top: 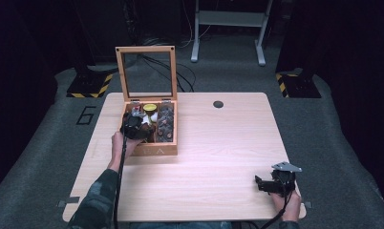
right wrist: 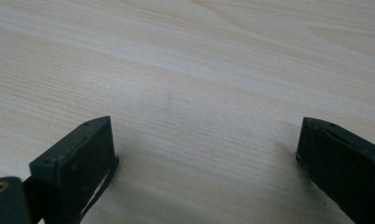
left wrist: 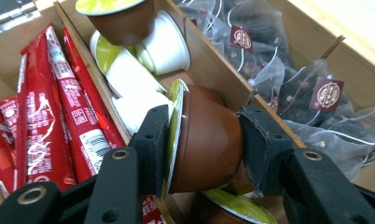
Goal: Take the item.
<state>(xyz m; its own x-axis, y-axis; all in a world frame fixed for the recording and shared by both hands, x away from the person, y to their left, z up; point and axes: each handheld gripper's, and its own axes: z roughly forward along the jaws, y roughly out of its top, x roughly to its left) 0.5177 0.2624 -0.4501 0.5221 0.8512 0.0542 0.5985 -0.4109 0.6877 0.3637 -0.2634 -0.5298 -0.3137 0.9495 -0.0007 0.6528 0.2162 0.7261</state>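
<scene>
A wooden box [top: 151, 150] with its glass lid raised stands at the table's left. My left gripper [top: 134, 127] reaches into it and is shut on a brown capsule with a green foil lid [left wrist: 206, 142], one pad on the foil, the other on the base. The capsule lies on its side in the middle compartment, above other brown and white capsules [left wrist: 146, 56]. Red sachets [left wrist: 50, 121] fill the left compartment and mesh tea bags [left wrist: 311, 100] the right one. My right gripper [top: 270, 185] rests at the table's front right, jaws wide open over bare wood [right wrist: 199, 84].
The box's upright lid [top: 146, 74] stands behind the left gripper. A round cable hole [top: 218, 104] sits near the table's far edge. A cable trails from each gripper toward the front. Dark floor and a desk frame [top: 228, 28] lie beyond the table.
</scene>
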